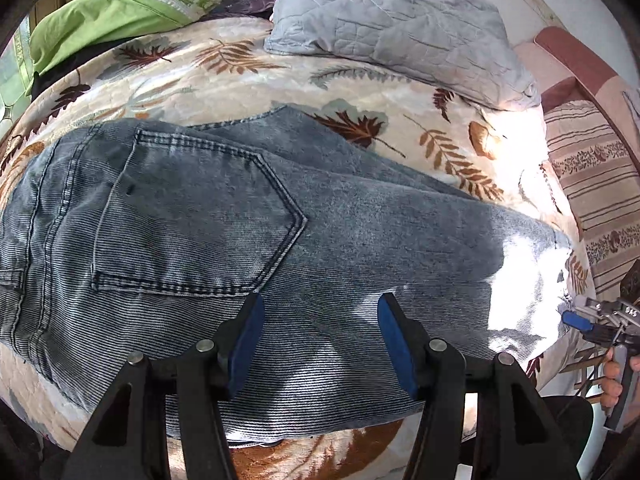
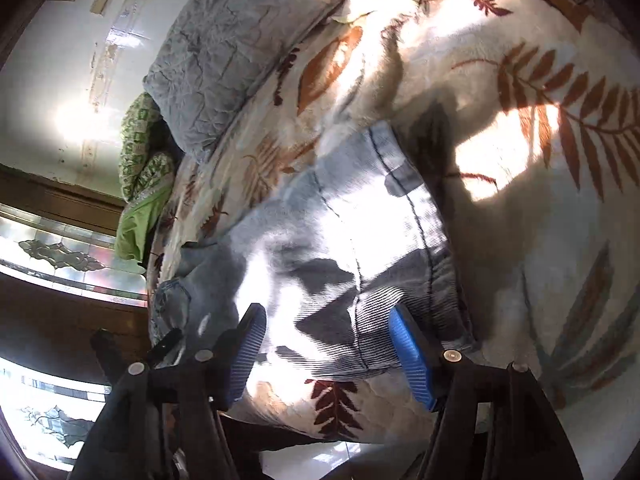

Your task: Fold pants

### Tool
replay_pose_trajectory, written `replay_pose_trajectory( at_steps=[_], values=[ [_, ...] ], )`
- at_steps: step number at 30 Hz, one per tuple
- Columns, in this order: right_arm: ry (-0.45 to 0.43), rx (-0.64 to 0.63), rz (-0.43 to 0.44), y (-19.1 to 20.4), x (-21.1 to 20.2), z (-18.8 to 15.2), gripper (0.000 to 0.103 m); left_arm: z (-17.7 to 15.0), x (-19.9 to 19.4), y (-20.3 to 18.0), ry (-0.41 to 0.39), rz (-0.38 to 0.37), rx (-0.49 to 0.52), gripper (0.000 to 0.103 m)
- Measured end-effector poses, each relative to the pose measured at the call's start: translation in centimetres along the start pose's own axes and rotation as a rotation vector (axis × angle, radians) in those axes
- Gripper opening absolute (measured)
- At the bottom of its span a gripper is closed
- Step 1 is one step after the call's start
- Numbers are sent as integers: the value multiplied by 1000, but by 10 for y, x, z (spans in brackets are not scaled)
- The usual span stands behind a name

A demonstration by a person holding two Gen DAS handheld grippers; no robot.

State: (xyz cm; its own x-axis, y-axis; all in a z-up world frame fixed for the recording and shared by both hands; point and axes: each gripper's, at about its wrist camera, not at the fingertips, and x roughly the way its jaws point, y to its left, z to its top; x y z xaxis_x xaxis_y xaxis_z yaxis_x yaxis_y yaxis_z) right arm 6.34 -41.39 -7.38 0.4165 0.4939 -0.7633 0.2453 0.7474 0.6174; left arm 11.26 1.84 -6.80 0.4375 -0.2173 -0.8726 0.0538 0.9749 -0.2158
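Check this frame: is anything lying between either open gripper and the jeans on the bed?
Nothing visible. The left gripper hangs open directly over the jeans below the back pocket. The right gripper is open over the hem end. The grey pillow lies apart on the leaf-print blanket.

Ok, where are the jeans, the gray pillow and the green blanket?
jeans (image 1: 192, 208): left wrist view, on the back pocket.
gray pillow (image 1: 392, 20): left wrist view, on its wrinkled middle.
green blanket (image 1: 104, 20): left wrist view, on the plain green part.
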Motion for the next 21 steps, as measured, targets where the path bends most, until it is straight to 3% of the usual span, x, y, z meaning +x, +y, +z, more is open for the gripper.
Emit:
replay_pose_trajectory(
  at_steps=[1,2,3,6,7,9,12,13,15,17,19,21],
  values=[
    [-10,35,-34,-13,7,-6,54,-1,3,2,16,11,-3,60],
    [-47,64,-39,-20,4,-10,38,-2,3,5,17,6,-9,60],
    [-53,80,-36,-21,0,-12,37,-2,0,6,9,5,-16,60],
    [-42,5,-80,2,-10,-6,38,1,-11,4,-27,10,-16,60],
    [-51,-20,-64,12,-14,0,39,2,-13,1,-35,1,-10,60],
    [-80,-32,-19,27,-20,13,56,1,-9,-8,-31,33,30,66],
    [-78,-69,39,54,-15,31,56,-14,18,-13,51,117,101,67],
    [-82,-76,66,61,-12,35,56,-18,15,-17,14,135,139,67],
    [-71,-74,124,70,-1,40,57,-21,12,-22,17,150,169,67],
    [-53,-47,56,62,19,40,63,-17,2,-18,20,89,132,67],
    [44,29,-117,32,51,38,63,-10,-13,-10,-15,33,84,67],
    [-7,31,-91,28,43,35,57,-3,-31,-2,-83,34,57,67]
  ],
)
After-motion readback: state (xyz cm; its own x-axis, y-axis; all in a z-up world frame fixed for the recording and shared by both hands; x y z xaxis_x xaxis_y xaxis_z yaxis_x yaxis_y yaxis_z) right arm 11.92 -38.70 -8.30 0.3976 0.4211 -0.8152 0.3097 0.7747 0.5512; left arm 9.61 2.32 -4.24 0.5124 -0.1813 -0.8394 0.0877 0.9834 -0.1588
